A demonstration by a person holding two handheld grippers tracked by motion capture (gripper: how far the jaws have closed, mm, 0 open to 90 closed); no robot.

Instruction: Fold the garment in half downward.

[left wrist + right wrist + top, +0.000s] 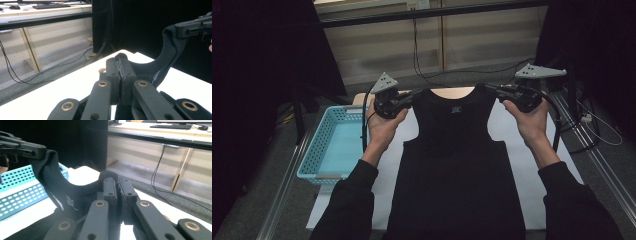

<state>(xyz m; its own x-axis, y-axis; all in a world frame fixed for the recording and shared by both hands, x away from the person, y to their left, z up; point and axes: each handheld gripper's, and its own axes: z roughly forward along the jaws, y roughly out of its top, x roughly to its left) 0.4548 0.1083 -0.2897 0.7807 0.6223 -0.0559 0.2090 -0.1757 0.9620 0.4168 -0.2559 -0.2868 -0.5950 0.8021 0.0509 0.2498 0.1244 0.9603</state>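
Observation:
A black sleeveless top (457, 160) hangs spread out over the white table (512, 150), held up by its two shoulder straps. My left gripper (416, 93) is shut on the left strap, with the fabric pinched between its jaws (120, 67). On the other side my right gripper (493, 89) is shut on the right strap, the cloth clamped at its tips (117, 182). The neckline with a small white label (68, 201) curves between the two grippers. The top's lower part rests on the table near the front edge.
A light blue perforated basket (334, 145) stands at the table's left edge. Cables (422, 60) trail over the grey floor behind the table. Wooden desk frames and dark curtains ring the space. A metal rail (607, 170) runs along the right.

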